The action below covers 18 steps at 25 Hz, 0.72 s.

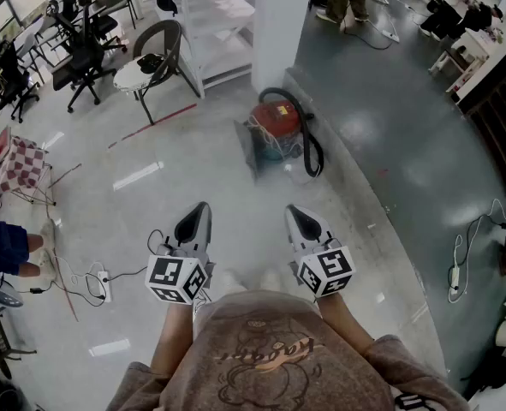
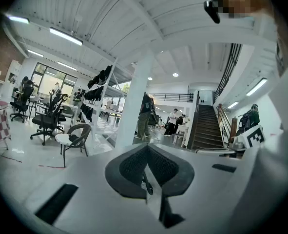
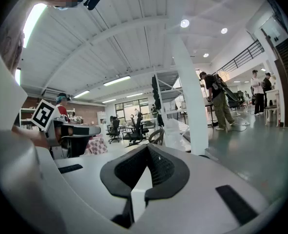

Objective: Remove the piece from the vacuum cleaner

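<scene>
left tongs [image 1: 202, 207], right tongs [image 1: 292, 211] closed; vacuum cleaner [image 1: 276, 120] (head view only).

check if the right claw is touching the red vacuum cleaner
Apart. The head view shows a stretch of bare floor between the right claw and the vacuum cleaner.

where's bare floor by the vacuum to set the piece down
Free: the pale floor between the chair and the vacuum; also the dark floor right of the hose. Crowded: the left edge, with a power strip and cables, and behind the vacuum, where the pillar and shelves stand.
</scene>
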Motion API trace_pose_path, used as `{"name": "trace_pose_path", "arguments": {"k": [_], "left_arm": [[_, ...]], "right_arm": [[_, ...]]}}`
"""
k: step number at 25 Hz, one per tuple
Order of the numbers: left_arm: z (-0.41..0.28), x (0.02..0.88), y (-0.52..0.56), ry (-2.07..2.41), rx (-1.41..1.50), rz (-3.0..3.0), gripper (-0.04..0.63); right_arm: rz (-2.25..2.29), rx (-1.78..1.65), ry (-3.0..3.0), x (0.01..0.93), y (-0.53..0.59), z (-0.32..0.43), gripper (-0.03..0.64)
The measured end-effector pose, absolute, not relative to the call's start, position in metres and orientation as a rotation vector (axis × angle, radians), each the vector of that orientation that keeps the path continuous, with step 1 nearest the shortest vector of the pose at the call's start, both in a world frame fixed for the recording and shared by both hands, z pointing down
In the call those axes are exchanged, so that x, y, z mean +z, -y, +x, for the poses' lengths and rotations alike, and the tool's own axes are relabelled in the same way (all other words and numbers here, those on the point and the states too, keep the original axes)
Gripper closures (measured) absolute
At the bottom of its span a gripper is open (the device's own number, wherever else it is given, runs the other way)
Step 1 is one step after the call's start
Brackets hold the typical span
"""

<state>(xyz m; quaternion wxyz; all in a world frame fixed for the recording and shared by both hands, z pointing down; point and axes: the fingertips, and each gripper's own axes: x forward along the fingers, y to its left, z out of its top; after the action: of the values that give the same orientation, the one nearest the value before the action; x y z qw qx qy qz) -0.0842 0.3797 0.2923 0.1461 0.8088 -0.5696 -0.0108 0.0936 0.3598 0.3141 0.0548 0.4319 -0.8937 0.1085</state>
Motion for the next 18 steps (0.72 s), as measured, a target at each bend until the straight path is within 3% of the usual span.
{"name": "trace_pose_path", "arguments": {"k": [18], "left_arm": [[-0.122, 0.309, -0.361, 1.528, -0.005, 2.404, 0.591]], "right_arm": [[1.463, 0.383, 2.666, 0.334, -0.354, 0.061, 0.617]]}}
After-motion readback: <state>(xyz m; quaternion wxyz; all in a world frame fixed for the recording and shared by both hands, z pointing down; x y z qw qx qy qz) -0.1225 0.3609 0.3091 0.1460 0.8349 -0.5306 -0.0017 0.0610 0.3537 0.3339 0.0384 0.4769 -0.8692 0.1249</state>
